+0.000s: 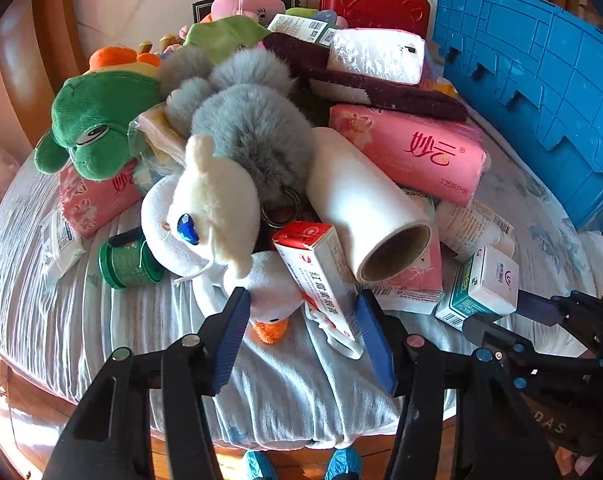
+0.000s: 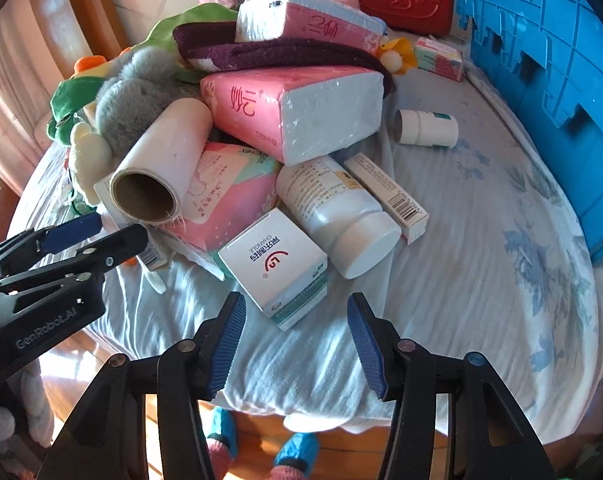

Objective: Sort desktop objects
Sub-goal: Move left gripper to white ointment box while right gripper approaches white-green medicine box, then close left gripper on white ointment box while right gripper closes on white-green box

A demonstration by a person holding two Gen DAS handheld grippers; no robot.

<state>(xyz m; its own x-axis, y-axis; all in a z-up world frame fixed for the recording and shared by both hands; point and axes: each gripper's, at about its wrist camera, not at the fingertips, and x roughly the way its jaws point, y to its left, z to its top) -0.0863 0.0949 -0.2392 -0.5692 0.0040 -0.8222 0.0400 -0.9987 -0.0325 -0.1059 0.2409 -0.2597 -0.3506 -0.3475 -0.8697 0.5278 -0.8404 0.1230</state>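
A round bench [image 2: 481, 280] draped in a pale blue floral cloth carries a heap of household clutter in a sunlit room with wooden furniture and a wood floor. A blue plastic crate [image 1: 541, 76] stands tilted along the far right edge; what it holds cannot be seen. A red toy suitcase [image 1: 375, 0] sits closed at the back.

The pile mixes pink tissue packs [image 2: 293, 112], a white paper roll [image 1: 365, 204] lying on its side with its cardboard core facing the cameras, a green frog plush [image 1: 97, 124], a grey fur toy [image 1: 245, 120] and a white plush duck [image 1: 269, 292].

The left hand-held gripper [image 1: 301, 320] hovers wide open at the near edge, its blue pads either side of the duck and a red-and-white medicine box [image 1: 321, 276], gripping neither. The right hand-held gripper [image 2: 297, 328] is likewise spread wide and empty, just short of a white-and-teal medicine box [image 2: 277, 264], beside a white pill bottle [image 2: 337, 208] lying on its side.
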